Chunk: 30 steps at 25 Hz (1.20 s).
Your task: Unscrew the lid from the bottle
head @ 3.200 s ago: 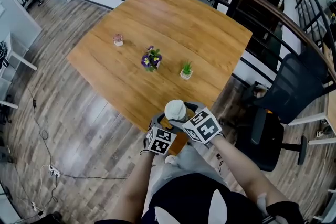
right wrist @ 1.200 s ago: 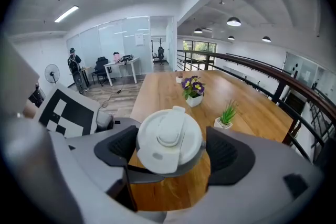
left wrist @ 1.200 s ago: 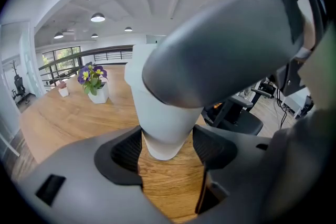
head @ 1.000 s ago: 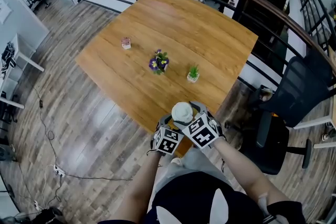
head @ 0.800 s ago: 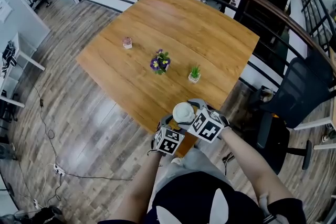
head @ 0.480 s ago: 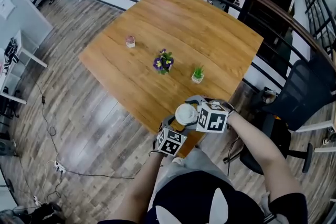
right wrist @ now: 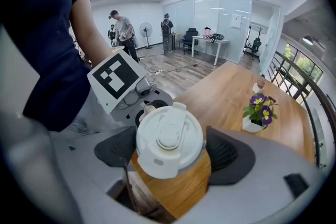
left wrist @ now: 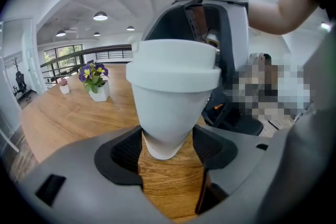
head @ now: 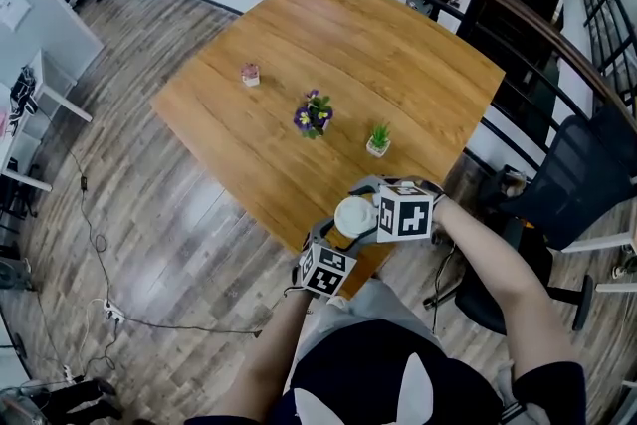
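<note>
Your left claw clamps the white bottle low on its body; your right claw seems clenched on the lid, above the worktop edge

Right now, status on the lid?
Left hand-held gripper clamped on bottle base. Right hand-held gripper clamped on lid. Lid not yet off. Nearest potted plant stands apart.

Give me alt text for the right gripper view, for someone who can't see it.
The right tool grips a white bottle lid between its dark pads, seen from above by the edge of a wooden table. A potted purple flower stands on the table beyond; people stand far behind.
</note>
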Tool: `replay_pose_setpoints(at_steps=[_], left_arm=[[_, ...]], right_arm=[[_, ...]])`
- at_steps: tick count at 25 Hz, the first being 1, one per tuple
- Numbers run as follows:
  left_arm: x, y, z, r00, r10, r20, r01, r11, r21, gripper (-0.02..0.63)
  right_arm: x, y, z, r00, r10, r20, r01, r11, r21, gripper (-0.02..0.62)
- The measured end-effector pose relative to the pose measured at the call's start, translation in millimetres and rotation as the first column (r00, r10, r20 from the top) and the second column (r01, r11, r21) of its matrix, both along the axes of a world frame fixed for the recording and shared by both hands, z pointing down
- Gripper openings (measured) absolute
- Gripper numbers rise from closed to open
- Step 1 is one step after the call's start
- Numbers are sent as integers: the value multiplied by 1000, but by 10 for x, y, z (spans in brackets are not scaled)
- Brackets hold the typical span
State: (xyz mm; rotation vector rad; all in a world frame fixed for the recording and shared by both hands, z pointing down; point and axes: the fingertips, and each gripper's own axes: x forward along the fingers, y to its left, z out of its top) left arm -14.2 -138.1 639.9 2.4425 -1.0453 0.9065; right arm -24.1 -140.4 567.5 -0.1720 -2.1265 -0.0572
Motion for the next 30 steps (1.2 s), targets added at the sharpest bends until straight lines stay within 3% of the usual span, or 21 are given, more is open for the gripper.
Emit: replay_pose_setpoints(at_steps=[4, 7, 11, 14, 19, 21, 26, 30], left_arm=[[-4, 2, 8, 1000, -2, 0, 2, 1000, -4, 310], [9, 8, 4, 1000, -5, -1, 5, 1000, -4, 309], [10, 6, -1, 1000, -8, -3, 8, 1000, -5, 308], [9, -1, 12, 1000, -12, -5, 12, 1000, -10, 308], [-3, -7, 6, 1000, -16, -7, 16, 1000, -7, 308], [-6, -3, 5, 1000, -18, -4, 18, 1000, -10, 308], [-12, -3, 4, 1000, -18, 0, 18, 1000, -14, 308], [0, -9, 8, 1000, -15, 2, 15, 1000, -13, 308]], right_arm=[[-44, -43, 62, 990, 134, 42, -134, 991, -19, 462], [-38, -62, 153, 976, 210, 47, -212, 977, 23, 492], [-1, -91, 206, 927, 373, 44, -374, 927, 25, 505], [46, -92, 206, 846, 527, 73, -527, 849, -27, 486], [47, -146, 37, 620, 756, 210, -745, 651, -142, 436], [42, -166, 25, 577, 787, 219, -782, 610, -128, 443], [-2, -181, 50, 567, 789, 234, -803, 594, -56, 442], [0, -168, 41, 601, 760, 246, -778, 627, -35, 439]])
